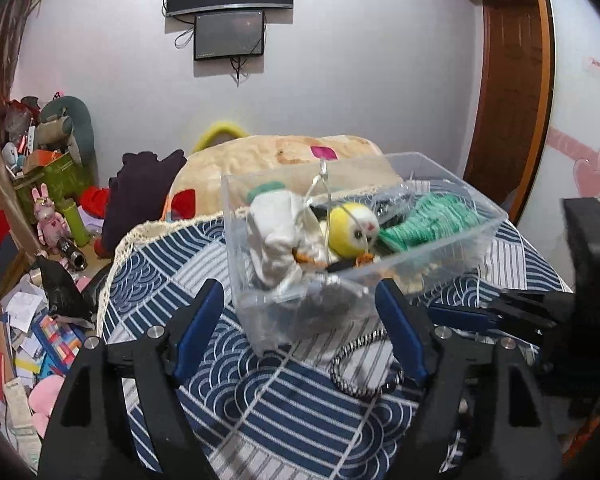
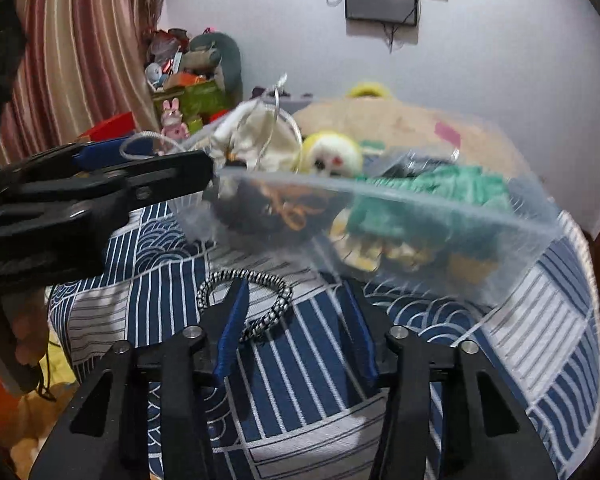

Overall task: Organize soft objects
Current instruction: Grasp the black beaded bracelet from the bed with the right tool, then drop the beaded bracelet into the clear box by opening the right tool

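A clear plastic bin (image 1: 452,250) stands on the blue-and-white patterned cloth (image 1: 284,404). It holds a white cloth pouch (image 1: 278,232), a yellow plush toy (image 1: 350,230) and a green knitted piece (image 1: 432,220). My left gripper (image 1: 300,292) is open, its fingers on either side of the bin's near corner. A black-and-white braided loop (image 2: 256,300) lies on the cloth in front of the bin (image 2: 440,216). My right gripper (image 2: 296,284) is open just over the loop, its left finger (image 2: 236,320) inside the ring. The left gripper also shows in the right wrist view (image 2: 204,168).
A beige plush pillow (image 1: 276,160) and a dark purple cloth (image 1: 140,192) lie behind the bin. Toys, boxes and papers clutter the floor at the left (image 1: 40,280). A wooden door (image 1: 508,80) is at the right. Screens hang on the wall (image 1: 228,32).
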The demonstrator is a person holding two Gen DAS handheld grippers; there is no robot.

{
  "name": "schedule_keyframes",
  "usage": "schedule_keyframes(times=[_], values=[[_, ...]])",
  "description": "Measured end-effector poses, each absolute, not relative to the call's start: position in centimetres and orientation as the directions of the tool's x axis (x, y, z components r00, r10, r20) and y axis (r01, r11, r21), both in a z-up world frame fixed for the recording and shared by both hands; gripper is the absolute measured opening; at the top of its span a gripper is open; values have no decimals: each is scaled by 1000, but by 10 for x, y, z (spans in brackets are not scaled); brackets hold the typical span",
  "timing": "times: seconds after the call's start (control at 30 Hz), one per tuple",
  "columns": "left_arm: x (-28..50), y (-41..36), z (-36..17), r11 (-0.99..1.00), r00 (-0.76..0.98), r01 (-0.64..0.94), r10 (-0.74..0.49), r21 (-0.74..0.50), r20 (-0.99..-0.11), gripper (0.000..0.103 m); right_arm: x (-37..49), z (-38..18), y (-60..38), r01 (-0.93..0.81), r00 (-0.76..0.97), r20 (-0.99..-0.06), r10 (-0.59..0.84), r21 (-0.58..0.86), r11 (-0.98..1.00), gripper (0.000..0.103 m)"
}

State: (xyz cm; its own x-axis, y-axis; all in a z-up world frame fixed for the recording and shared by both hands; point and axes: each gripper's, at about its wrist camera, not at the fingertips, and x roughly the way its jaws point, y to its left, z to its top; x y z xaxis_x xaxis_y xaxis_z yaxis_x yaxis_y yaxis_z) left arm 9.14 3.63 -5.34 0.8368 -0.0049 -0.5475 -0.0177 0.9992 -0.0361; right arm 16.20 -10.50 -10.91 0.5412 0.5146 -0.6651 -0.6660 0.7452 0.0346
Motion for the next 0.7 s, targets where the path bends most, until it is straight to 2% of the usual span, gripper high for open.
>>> schedule_keyframes(times=[0.17,0.33,0.53,0.7], values=[[85,42,-65,997,824,-33,-14,-73,-566,78,170,-122,-102,-678,469,-699,540,107,727,12],[77,49,-68,992,828,-55,-21,-117,-560,78,161,-117,-99,-686,509,-666,546,70,724,8],[65,50,-56,993,854,-68,6,-100,-521,79,147,-95,-106,-680,572,-606,553,27,733,8],[56,46,-44,994,882,-74,29,-79,-471,88,140,-70,-118,-660,634,-532,561,7,751,8]])
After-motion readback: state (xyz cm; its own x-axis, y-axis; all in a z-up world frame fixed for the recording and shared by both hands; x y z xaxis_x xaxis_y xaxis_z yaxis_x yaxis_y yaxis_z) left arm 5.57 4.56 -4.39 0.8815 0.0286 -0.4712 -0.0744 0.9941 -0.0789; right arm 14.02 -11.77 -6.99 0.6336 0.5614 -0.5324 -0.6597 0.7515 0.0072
